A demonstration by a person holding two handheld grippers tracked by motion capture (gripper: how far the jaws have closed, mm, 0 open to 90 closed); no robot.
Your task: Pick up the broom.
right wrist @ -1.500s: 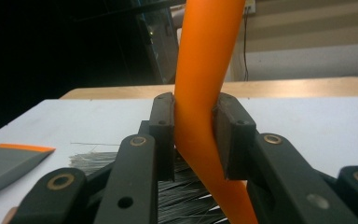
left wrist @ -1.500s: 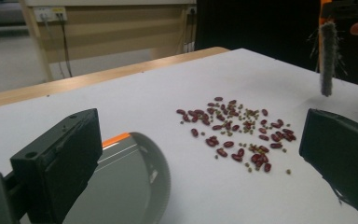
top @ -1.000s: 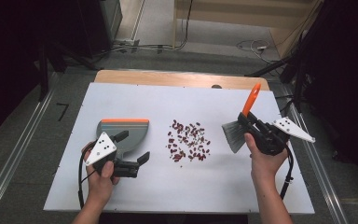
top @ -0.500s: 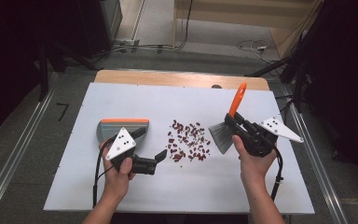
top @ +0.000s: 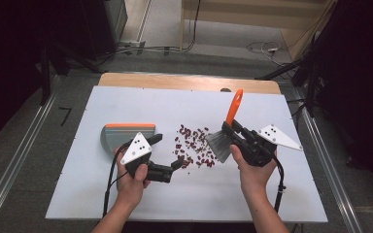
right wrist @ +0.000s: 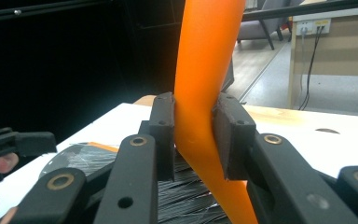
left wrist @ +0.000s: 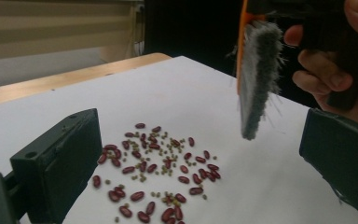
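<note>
Two hand-held grippers are working over a white table in the high view. The right gripper, right of centre in the frame, is clamping the orange handle of a small brush; in the right gripper view both jaws are pressing flat against that handle, one on each side. The brush's grey bristles are pointing toward the lower left of the high view and are hanging just beside the right edge of a scatter of red beans, which is lying at the centre of the table. In the left gripper view the bristles are hovering above the table at the upper right, and tiny greenish grains, possibly small beans, are lying mixed among the red ones.

The left gripper, lower left of centre, is standing with its jaws wide apart and nothing between them, pointing at the beans. A grey dustpan with an orange lip is lying flat at the left of the table, just behind the left hand
</note>
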